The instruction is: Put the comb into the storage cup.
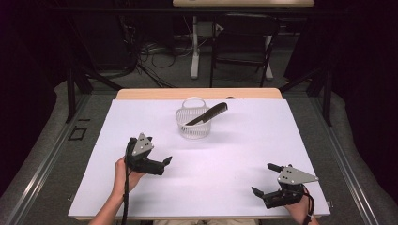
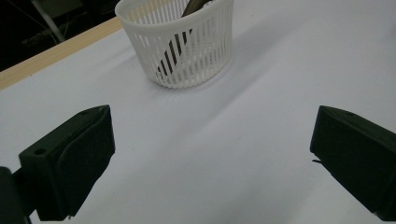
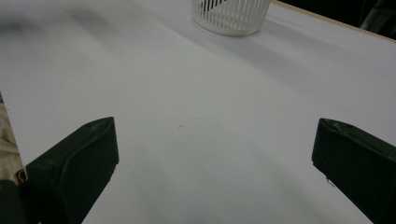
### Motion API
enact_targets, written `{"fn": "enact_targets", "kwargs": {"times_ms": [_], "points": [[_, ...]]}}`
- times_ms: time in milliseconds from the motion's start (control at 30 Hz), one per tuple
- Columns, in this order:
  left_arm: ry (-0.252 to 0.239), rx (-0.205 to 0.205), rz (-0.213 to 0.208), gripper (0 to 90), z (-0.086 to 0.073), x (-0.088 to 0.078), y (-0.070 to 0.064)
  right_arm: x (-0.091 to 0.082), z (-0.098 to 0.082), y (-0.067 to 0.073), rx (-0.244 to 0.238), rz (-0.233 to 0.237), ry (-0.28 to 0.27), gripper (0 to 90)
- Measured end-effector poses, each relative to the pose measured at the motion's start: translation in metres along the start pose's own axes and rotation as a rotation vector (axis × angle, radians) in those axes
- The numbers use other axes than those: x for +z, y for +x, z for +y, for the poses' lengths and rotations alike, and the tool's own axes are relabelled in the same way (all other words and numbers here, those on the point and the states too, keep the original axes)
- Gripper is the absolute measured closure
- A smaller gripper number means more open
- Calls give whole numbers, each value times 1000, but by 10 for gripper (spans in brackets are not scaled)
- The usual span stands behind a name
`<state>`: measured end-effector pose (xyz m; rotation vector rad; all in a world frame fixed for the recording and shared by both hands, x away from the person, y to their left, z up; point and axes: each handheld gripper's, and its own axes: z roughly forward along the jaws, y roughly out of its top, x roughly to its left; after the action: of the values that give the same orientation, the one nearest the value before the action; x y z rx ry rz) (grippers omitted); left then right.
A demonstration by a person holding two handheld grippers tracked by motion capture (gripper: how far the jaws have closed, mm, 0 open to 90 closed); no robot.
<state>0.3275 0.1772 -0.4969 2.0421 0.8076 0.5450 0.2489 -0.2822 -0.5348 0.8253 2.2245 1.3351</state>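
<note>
White slatted plastic basket (image 1: pixel 193 123) sits at about 12 o'clock on the table (image 1: pixel 263 136), well apart from both tools. 1 dark comb (image 1: pixel 209 114) leans inside it, lower end down in the basket, upper end poking over the rim toward 2 o'clock.

Left gripper (image 1: pixel 162 163): my read is jaws apart, nothing between them, low over the sheet at about 8 o'clock and aimed toward the basket. The left gripper view confirms a wide gap, with the basket (image 2: pixel 180 42) ahead and the comb (image 2: pixel 175 51) showing through the slats.

Right gripper (image 1: pixel 265 180): jaws apart too, gripping nothing, at about 4 o'clock near the front edge. The right gripper view has bare sheet between the jaws and the basket (image 3: pixel 231 14) far off at the top.

Step in hand, as I judge it: both tools parked, comb resting in the basket, neither reaching in.

Next move, if the comb is the target: I'd bring 1 gripper forward to the protruding end, line the jaws across the narrow spine and close; the light basket may tip or slide, so the other gripper could steady its wall.

Count: 1 basket, 1 comb, 2 grippers, 1 table.
</note>
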Motion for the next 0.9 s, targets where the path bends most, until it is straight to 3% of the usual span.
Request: {"fn": "enact_targets", "kwargs": {"times_ms": [433,900], "points": [[-33,-25,36,0,-17,-15,-2,1,0,0,4,1,-2,1],[-38,-36,39,0,-38,-29,-12,2,-1,0,10,2,3,1]]}}
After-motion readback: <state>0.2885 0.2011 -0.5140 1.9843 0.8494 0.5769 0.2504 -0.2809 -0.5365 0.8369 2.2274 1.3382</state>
